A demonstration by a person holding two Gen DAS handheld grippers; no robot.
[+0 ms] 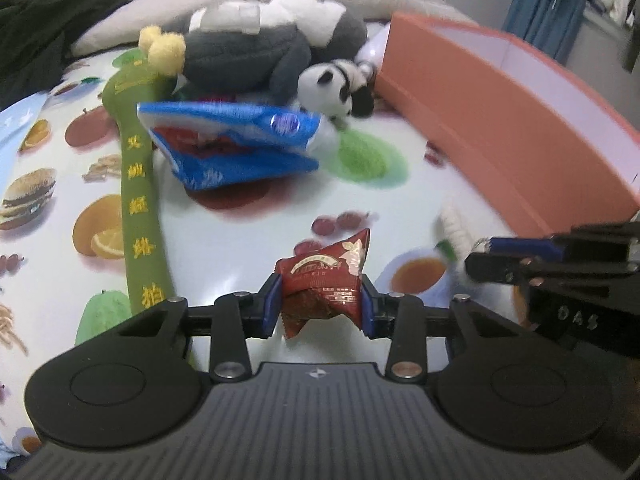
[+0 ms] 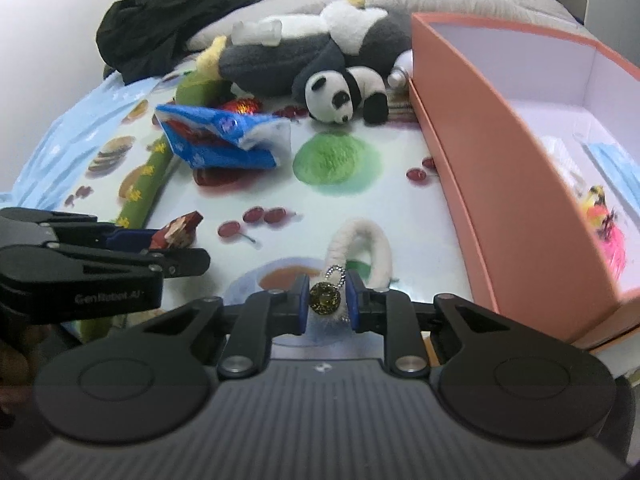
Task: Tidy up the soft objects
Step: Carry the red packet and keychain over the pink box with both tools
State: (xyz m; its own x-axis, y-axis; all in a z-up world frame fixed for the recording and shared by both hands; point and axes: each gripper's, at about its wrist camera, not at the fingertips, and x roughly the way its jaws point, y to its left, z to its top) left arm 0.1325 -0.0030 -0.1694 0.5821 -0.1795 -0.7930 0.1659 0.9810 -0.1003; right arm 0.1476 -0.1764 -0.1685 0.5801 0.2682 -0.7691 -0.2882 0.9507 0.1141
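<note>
From the left, the risk we see first is the red snack packet point(image 1: 324, 280) slipping out: our left gripper point(image 1: 320, 304) pinches it between the blue pads across its crumpled middle, and the glossy wrapper sticks out above and below the jaws, so a quick swing toward the box could let it slide free or twist. It sits squarely between the fingertips, lifted off the fruit-print tablecloth point(image 1: 240, 216). Moving right, our right gripper point(image 2: 326, 300) has its jaws closed on a white fuzzy keychain toy point(image 2: 360, 248), caught at the end with the small gold bead point(image 2: 325, 298) and ball chain; the curved woolly body arcs out beyond the fingertips, to the right of centre. Held only at that end, the loose body could snag on the near wall of the orange box point(image 2: 500, 184) as we bring it over, or the chain could slip through the pads. The box stands at the right, open, with a few items already inside. Farther off, the blue snack bag point(image 2: 224, 140), the panda plush point(image 2: 340, 96) and the large grey plush point(image 2: 304, 52) lie on the cloth, not yet sorted.
</note>
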